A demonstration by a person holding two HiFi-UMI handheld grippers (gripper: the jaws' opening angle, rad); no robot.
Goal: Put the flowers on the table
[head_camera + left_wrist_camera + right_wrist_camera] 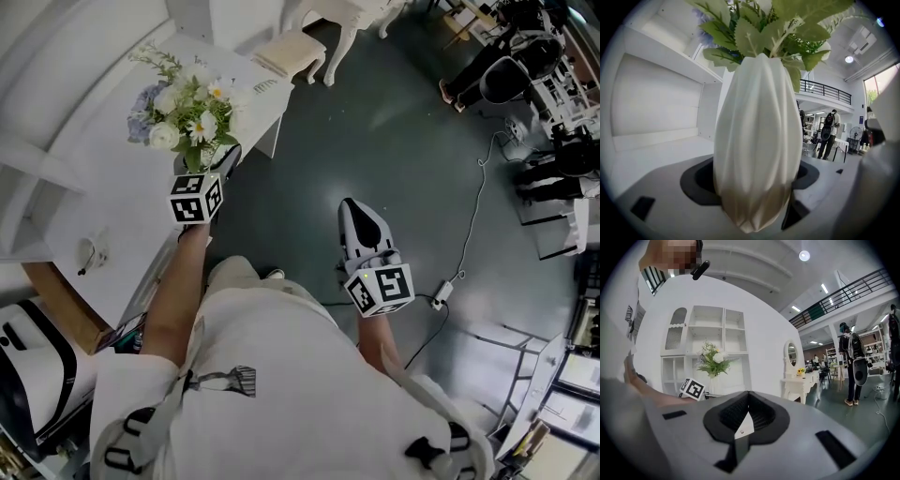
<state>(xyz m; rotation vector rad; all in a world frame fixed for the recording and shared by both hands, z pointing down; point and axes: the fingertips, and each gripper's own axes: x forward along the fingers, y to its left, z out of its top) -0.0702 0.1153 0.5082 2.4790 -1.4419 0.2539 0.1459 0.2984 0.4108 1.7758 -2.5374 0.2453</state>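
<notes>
Holding the flowers [187, 108] up right now: our left gripper [223, 164] is clamped wide round the white vase [757, 140], with the bunch over the table [103, 216] at its near edge. We'd say we're halfway, since setting it down and letting go are left. Our right gripper [354, 208] is closed on nothing, off to the table's side.

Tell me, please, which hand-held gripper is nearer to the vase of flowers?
Left. The left hand-held gripper grips the vase; the right hand-held gripper hangs apart over the floor, shut.
</notes>
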